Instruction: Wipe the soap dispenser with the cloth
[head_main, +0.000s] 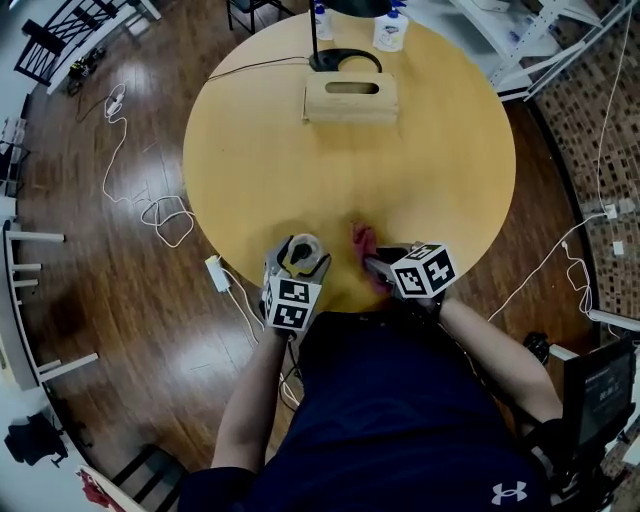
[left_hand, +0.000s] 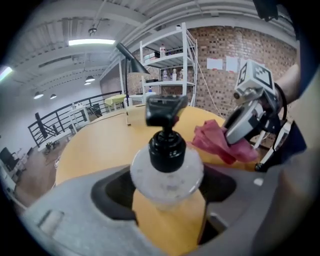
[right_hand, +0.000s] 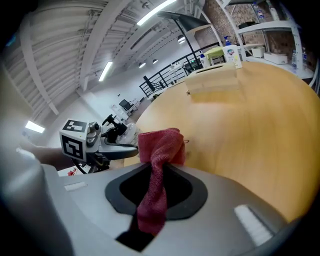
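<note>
Soap dispenser (left_hand: 167, 172) is at the table's (head_main: 440, 150) near edge, clasped by the left gripper (head_main: 297, 260), jaws spread wide; just beside it, the right gripper (head_main: 375, 265), jaws nearly together, pinches the red cloth (right_hand: 160, 150).

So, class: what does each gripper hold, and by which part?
Right gripper: the red cloth, pinched at a bunched fold. Left gripper: the soap dispenser stands with its body between the fingers; a grip cannot be told.

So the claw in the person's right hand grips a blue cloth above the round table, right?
Not quite: the cloth is red, not blue. The right claw does grip it above the round table, as the right gripper view shows.
</note>
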